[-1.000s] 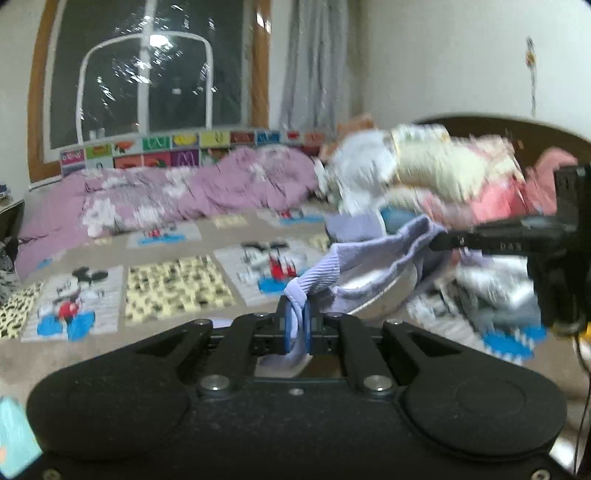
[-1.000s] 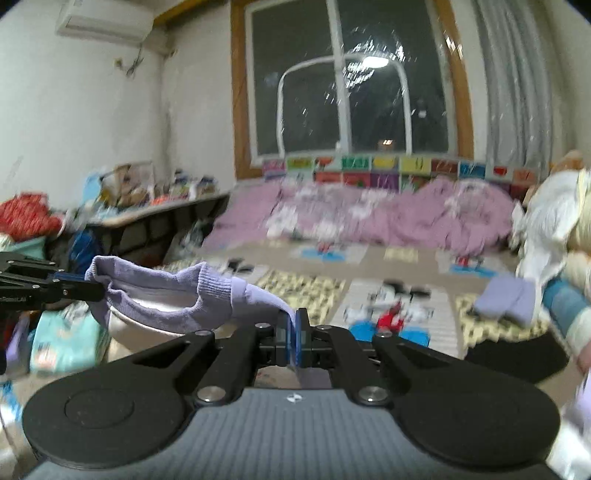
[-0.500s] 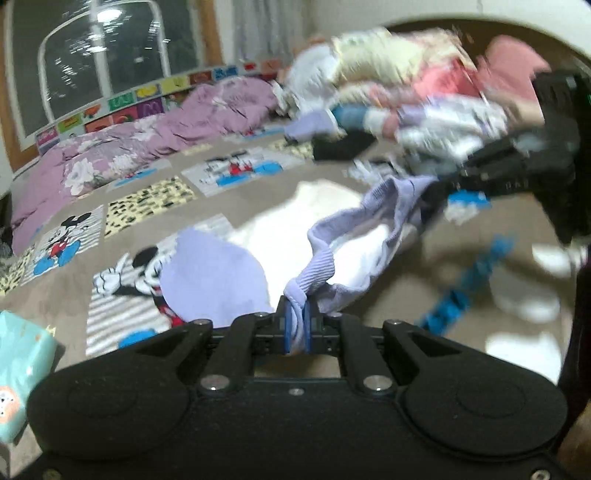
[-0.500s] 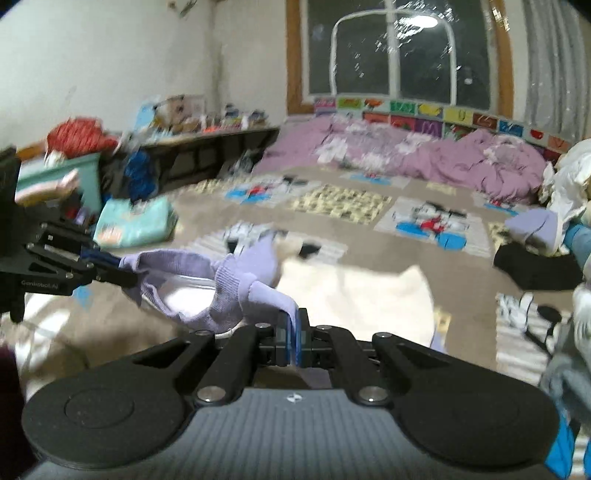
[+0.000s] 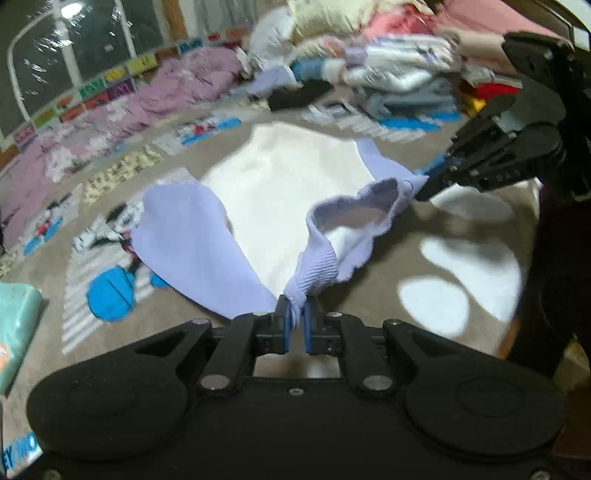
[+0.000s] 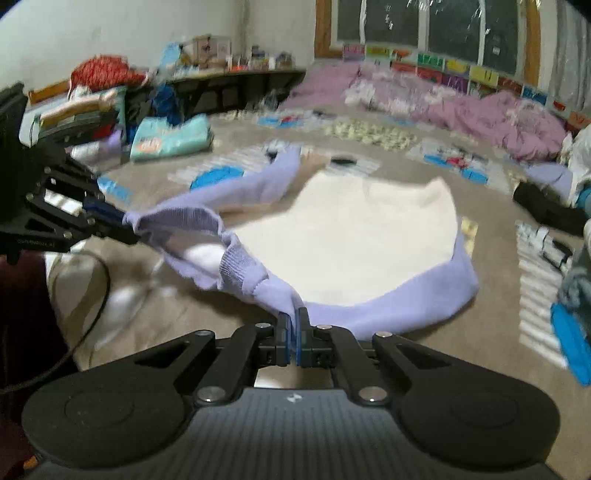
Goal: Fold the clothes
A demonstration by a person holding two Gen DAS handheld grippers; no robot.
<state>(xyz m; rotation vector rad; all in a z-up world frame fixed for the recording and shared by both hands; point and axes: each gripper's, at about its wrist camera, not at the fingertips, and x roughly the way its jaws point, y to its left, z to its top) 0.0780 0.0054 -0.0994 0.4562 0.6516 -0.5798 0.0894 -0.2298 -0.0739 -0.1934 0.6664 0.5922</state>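
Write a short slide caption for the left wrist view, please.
Left gripper and right gripper pinch the lavender-and-white shirt by its collar above the bed.

Shirt (image 5: 280, 192) spread on bed (image 5: 369, 302), neckline strung between left gripper (image 5: 296, 325) and right gripper (image 6: 294, 339). Quilt (image 6: 480, 110) behind it by window (image 6: 424, 26). Clothes pile (image 5: 388, 66) to right; packet (image 6: 170, 138) to left.
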